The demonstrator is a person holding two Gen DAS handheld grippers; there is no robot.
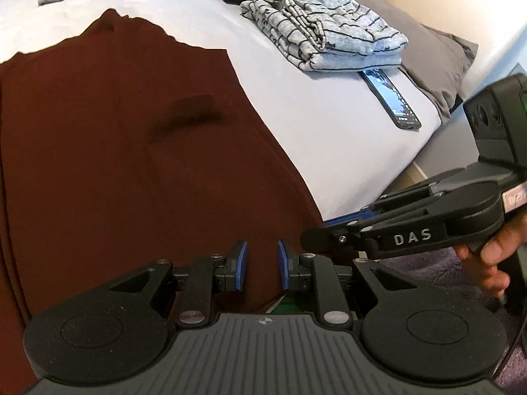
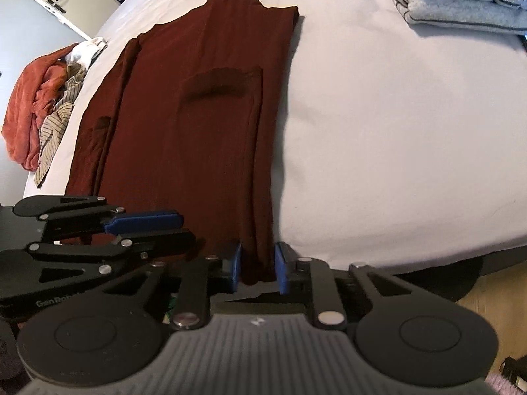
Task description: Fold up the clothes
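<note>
One view only: unfolded clothes pile (image 2: 46,105) beyond maroon garment (image 2: 197,131).

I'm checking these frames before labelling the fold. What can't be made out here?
- Maroon garment near hem: in both wrist views the gripper bodies cover it, so grip depth is unclear.
- Right gripper: fabric between its pads, contact uncertain.
- Phone: top end hidden under the striped folded clothes, left wrist view.
- Unfolded pile: items indistinguishable, right wrist view.
</note>
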